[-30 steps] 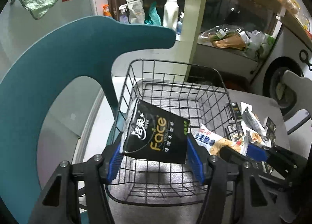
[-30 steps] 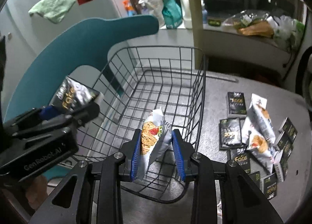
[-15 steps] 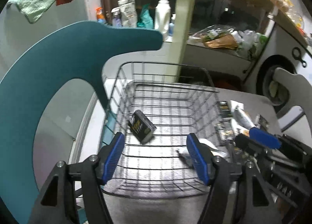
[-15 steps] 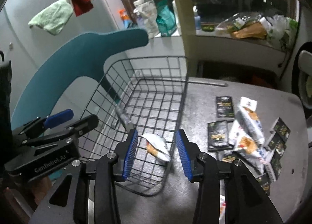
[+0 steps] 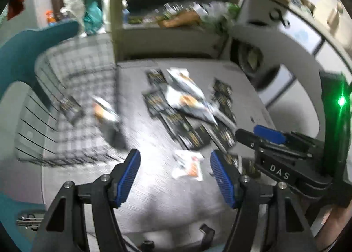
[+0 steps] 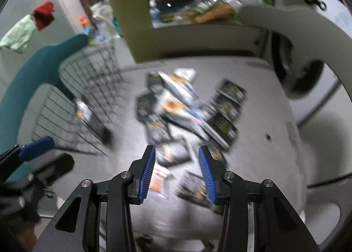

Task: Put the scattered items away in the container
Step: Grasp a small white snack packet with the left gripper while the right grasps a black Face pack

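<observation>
i'm between loads: both tongs are empty and over the pile, so the next move is to pick one item each and close on it cleanly. the left tongs stand wide open above a loose white snack packet near the bench's front edge. the right tongs are parted, holding nothing, over dark sachets mid-bench. the wire basket sits at the left edge, already holding what looks, through the blur, like a sachet and a packet.

left wrist: steeply down at table | right wrist: likewise | shared: packet pile, basket
</observation>
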### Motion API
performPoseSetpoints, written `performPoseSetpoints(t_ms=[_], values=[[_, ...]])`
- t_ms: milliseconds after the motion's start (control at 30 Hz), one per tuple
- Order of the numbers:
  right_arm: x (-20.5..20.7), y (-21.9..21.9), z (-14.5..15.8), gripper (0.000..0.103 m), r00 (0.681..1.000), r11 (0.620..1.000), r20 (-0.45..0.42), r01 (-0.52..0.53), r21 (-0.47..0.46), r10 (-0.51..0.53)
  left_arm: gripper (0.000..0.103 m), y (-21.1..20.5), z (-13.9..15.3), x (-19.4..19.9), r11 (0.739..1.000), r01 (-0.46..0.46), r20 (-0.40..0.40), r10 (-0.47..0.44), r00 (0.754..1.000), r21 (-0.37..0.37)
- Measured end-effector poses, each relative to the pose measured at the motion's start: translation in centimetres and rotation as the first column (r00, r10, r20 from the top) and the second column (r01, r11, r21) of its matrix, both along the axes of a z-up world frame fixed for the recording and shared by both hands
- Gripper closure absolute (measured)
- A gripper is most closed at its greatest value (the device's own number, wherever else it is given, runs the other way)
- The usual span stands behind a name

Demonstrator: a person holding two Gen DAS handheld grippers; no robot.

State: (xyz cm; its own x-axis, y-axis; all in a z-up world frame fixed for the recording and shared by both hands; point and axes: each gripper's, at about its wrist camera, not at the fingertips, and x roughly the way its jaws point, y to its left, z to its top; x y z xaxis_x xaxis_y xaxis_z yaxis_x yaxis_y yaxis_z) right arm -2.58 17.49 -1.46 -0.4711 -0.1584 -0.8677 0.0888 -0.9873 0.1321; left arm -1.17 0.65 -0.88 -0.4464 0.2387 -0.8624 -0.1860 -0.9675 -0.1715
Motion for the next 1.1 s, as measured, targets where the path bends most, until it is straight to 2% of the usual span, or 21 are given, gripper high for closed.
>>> performPoseSetpoints(t_ms=[267,467,733,767,800,833,867,967,1100], values=[[2.3,3.1,-6.5,0.061,0.992,1.0,0.123,0.004,0.018,-0.006,0.032,2.3,-6.7,0.6,0.999,0.026,0.094,-0.022,0.995,-0.037],[2.3,4.0,-7.1,0.061,0.993,0.999,0.114,0.035,0.041,-0.039,0.032,4.1,-9.5,-0.7,0.995,0.057,0.107,-0.049,0.993,-0.079],[1.4,4.2,-7.9,0.061,0.99,1.0,0.137,0.026,0.015,-0.028,0.032,4.4,-12.0,-2.9,0.996,0.041,0.123,-0.032,0.992,-0.073],[1.3,4.1,-8.1,0.061,0.99,1.0,0.14,0.025,0.011,-0.027,0.033,4.5,-12.3,-3.0,0.996,0.041,0.123,-0.03,0.992,-0.083],[1.2,4.0,-8.3,0.061,0.99,1.0,0.141,0.024,0.009,-0.025,0.049,4.5,-12.3,-3.0,0.995,0.042,0.115,-0.031,0.993,-0.096],[1.2,4.0,-8.4,0.061,0.99,1.0,0.14,0.023,0.009,-0.024,0.059,4.6,-12.3,-2.9,0.992,0.043,0.108,-0.031,0.994,-0.117],[1.1,3.9,-8.5,0.061,0.99,1.0,0.137,0.02,0.011,-0.021,0.062,4.5,-12.3,-2.9,0.99,0.045,0.107,-0.031,0.994,-0.132],[0.8,3.5,-8.5,0.061,0.992,1.0,0.13,0.0,0.022,-0.003,0.064,3.7,-12.2,-3.0,0.994,0.05,0.124,-0.038,0.992,-0.099],[0.6,1.6,-8.8,0.061,0.988,0.991,0.124,-0.103,0.09,0.092,0.065,2.4,-11.7,-2.5,0.994,0.044,0.123,-0.032,0.992,-0.097]])
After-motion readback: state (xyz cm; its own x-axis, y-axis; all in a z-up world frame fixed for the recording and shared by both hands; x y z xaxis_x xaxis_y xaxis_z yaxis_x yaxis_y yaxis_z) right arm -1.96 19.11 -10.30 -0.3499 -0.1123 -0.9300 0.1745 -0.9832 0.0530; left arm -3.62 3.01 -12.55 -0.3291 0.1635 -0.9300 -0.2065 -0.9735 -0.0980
